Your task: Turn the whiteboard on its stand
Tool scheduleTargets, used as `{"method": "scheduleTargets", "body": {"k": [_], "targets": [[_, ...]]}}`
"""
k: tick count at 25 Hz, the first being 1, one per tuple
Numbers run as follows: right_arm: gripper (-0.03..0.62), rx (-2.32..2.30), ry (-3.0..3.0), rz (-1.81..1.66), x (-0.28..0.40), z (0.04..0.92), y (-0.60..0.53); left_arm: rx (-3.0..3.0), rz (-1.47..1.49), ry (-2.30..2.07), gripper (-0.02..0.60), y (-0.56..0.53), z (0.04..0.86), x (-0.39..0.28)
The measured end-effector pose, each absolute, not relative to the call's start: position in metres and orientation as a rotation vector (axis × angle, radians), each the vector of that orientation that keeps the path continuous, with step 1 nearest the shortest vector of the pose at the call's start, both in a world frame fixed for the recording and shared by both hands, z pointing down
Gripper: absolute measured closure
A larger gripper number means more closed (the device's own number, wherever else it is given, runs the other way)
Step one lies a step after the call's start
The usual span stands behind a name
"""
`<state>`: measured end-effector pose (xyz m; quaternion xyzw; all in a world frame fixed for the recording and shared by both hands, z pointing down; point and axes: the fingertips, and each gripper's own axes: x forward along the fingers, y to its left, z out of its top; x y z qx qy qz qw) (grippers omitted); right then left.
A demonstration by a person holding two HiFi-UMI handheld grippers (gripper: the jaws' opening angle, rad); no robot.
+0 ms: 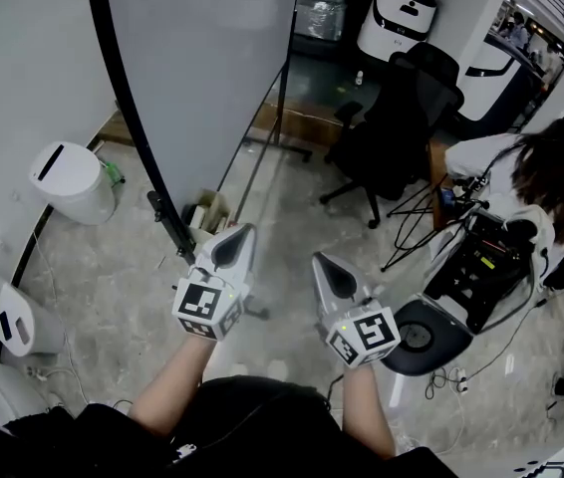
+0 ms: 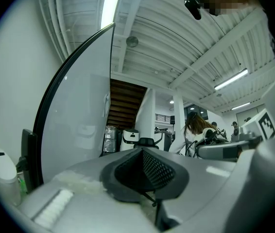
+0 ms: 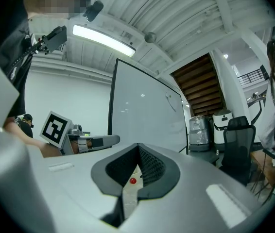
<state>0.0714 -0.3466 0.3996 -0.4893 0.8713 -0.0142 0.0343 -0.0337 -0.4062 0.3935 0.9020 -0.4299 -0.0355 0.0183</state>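
Towering at the upper left, the whiteboard (image 1: 202, 68) stands tilted on the floor, its black rim (image 1: 123, 98) running down toward the grippers. Right of it sit a black chair (image 1: 402, 118) and a seated person (image 1: 531, 177). The left gripper (image 1: 242, 232), jaws pressed together on nothing, hovers just beside the rim's lower end. The right gripper (image 1: 324, 262) is likewise closed and empty.

The whiteboard (image 1: 202, 68) has a smooth, glossy white face with soft reflections, edged by a matt black frame (image 1: 123, 98). The left gripper (image 1: 248, 229) and right gripper (image 1: 318, 258) have smooth, matt grey plastic shells. Their pads (image 2: 158, 168) are dark, finely ribbed and rubber-like. The floor (image 1: 113, 287) looks like mottled, polished stone. The bin (image 1: 68, 177) is glossy white plastic, and the chair (image 1: 402, 118) is matt black.
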Motion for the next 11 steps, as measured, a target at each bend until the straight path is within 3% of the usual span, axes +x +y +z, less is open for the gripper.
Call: {"method": "scheduleTargets", "body": {"k": [11], "targets": [[0.586, -1.505, 2.692, -0.036, 0.058, 0.404, -0.343, 2.802, -0.113, -1.348, 0.578, -0.403, 0.396, -0.049]]}}
